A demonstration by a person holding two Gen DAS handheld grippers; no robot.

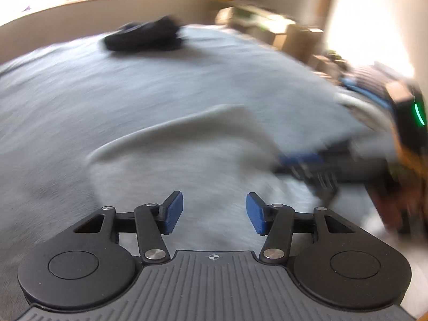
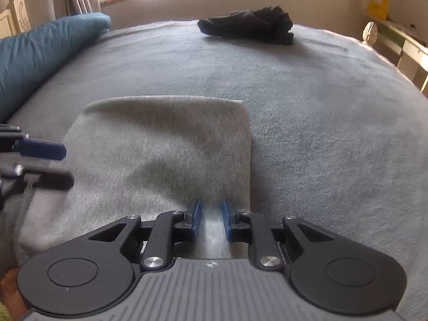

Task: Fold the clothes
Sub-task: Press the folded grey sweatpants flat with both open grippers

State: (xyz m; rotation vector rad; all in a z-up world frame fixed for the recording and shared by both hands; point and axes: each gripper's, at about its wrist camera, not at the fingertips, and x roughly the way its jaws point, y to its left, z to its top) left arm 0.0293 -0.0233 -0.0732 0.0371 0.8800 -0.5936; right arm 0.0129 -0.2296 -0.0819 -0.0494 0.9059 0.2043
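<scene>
Garment: a light grey folded cloth (image 2: 160, 144) lay on the bed in the lower middle of the right wrist view, its far edge straight and its right corner square.
Bed: a darker grey fleecy cover (image 2: 321, 133) filled most of both views.
Right tongs (image 2: 211, 220): low in the frame at the cloth's near right part, blue pads a narrow way apart with a strip of the cloth between them; whether the pads pressed on it could not be told.
Left tongs (image 1: 214, 212): pads well apart with nothing between them, above the grey fabric; in the right wrist view they reached in from the left edge at the cloth's left side.
Left wrist view: heavily blurred, so the raised pale fold (image 1: 187, 131) in mid-frame was probably the same cloth.
Dark clothes: a black heap (image 2: 248, 25) sat at the far side of the bed, upper middle, well apart from the cloth.
Blue bedding: a teal quilt (image 2: 40, 53) lay along the upper left.
Surroundings: a bright windowsill ran across the top; pale shelving stood at the upper right.
Writing: a yellow box (image 2: 377, 0) at the upper right bore print too small to read.
</scene>
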